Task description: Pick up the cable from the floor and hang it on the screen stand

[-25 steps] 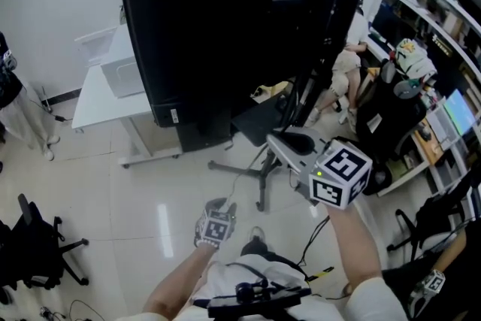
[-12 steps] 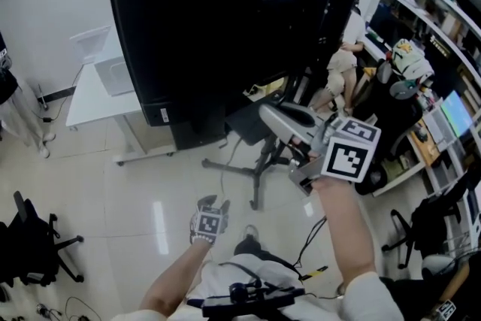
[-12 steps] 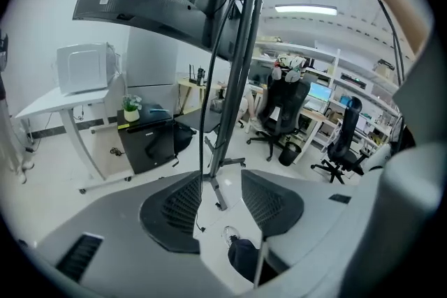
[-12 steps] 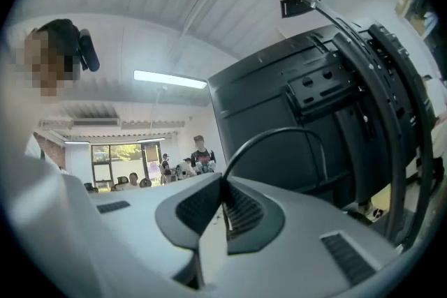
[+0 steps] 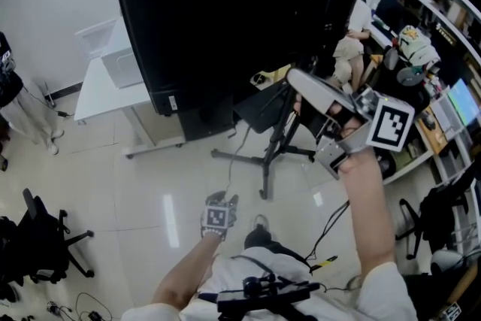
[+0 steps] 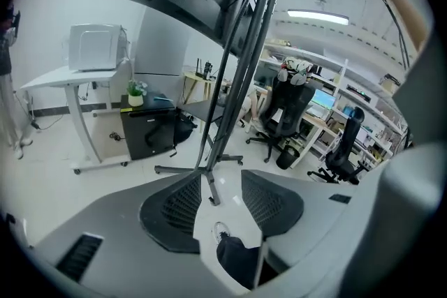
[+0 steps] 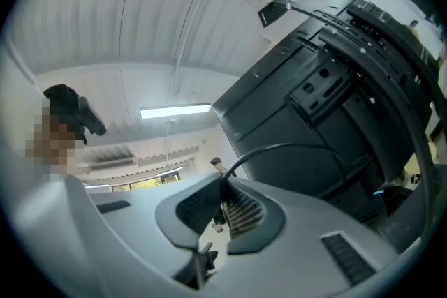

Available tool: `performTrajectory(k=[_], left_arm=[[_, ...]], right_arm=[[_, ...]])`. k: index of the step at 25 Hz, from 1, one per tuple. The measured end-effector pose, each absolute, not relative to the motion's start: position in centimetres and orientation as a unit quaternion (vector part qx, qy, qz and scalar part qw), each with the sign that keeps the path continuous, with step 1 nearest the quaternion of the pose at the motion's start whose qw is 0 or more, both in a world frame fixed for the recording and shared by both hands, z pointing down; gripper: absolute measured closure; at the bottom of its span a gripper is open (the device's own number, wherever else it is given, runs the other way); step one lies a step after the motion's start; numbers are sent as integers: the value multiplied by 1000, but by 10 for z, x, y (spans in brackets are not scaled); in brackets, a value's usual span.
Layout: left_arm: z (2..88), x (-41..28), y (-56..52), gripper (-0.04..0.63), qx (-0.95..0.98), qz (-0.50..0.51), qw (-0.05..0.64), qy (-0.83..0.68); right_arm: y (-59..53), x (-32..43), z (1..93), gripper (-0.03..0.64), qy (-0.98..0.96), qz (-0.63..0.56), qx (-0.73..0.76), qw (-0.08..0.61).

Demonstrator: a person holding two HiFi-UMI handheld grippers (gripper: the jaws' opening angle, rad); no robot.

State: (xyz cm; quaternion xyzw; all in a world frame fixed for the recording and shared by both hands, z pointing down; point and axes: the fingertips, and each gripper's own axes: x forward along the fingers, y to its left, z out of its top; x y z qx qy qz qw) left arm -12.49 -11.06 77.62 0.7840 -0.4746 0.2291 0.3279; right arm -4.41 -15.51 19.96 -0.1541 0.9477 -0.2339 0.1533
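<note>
**Cable on its way up.** The black cable (image 7: pixel 265 148) is pinched between the all-but-closed jaws of the right claw (image 7: pixel 222 200). From the pads it arcs away toward the back of the big dark screen (image 7: pixel 328 101).

In the head view, the right claw (image 5: pixel 295 79) has climbed over the past second from mid-frame to upper centre. It now sits just beside the pole of the screen stand (image 5: pixel 276 143), close under the screen.

The left claw (image 5: pixel 218 216), low at bottom centre, has meanwhile swung its jaws wide and holds nothing. Its own view shows only bare floor (image 6: pixel 230 202) and a shoe (image 6: pixel 222 229) between them.

That reads as a handover completed. The gripped end of the cable is off the floor and up at the stand. The hanging itself looks to be the step in hand, and it is not yet done.

Room is tightest where it matters. The screen's lower edge, the brackets on its back and the wires (image 6: pixel 246 24) already running along the pole crowd the right claw from above and from frame left. A snag there seems the likeliest trouble.

The stand's splayed legs (image 5: pixel 248 156) spread over the floor at centre frame, and open floor lies at centre left. A white surface (image 5: pixel 98 100) stands at upper left and a black office chair (image 5: pixel 45 244) at lower left. Crowded shelves (image 5: pixel 432 7) close off the right edge.
</note>
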Motion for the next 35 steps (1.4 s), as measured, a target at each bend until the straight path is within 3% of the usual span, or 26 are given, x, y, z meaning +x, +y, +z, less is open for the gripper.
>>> performTrajectory(k=[9,24,27,35], left_arm=[[784,-125,-146,413,773,239,312,-498],[812,-60,-167,413,794,266,309,-451],[810,-40,-176,459,804,266,299,-439],[801,-35,-207,466,804,269,273,-455]], right_arm=[[-154,-40,174,592,943,-254,-109,184],[-165,-24,142,589,950,-230,-90,191],[-172,-13,136,589,950,-229,-86,195],[-185,4,123,588,948,-231,-74,205]])
